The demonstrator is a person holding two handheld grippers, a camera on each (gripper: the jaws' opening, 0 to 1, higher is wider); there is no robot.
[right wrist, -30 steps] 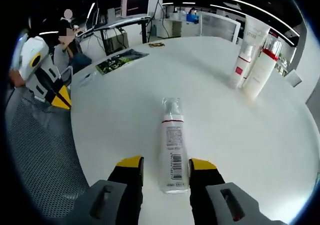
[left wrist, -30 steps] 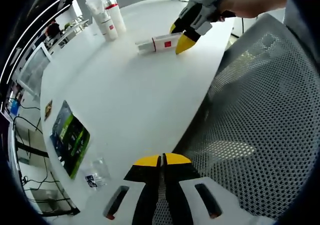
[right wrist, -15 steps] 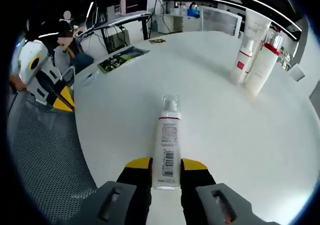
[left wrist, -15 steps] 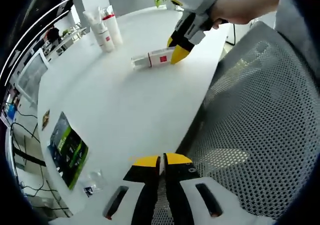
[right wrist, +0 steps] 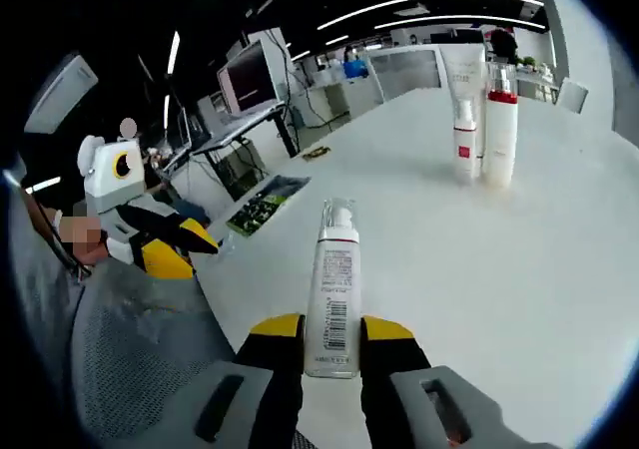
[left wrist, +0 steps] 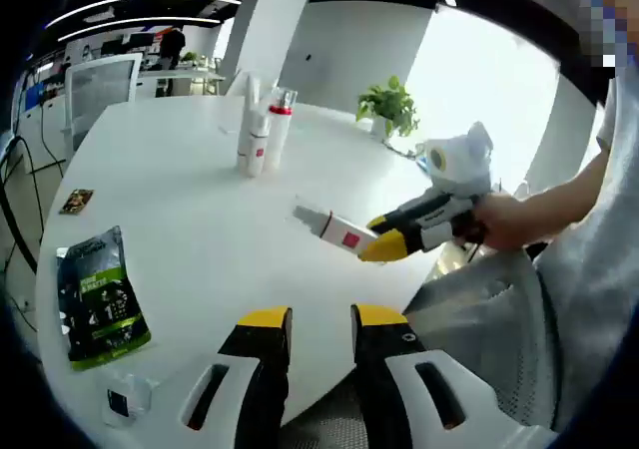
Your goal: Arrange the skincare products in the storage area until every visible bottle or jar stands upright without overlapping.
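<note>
Right tool [right wrist: 330, 331] clamped on pump bottle [right wrist: 332, 289], left tool [left wrist: 310, 318] parted, empty

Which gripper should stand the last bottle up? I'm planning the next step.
Right. The right gripper is already clamped on the lying bottle; the left gripper is open, holding nothing, at the table's near edge.

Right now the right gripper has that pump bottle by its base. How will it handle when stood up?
The pump bottle is tall and slim with a narrow base, so it will probably tip easily when released. The right gripper pinches only its bottom end, so it may pivot in the grip. It looks like rigid, smooth plastic: unlikely to flex, possibly slippery. It would likely roll if dropped on the white table.
</note>
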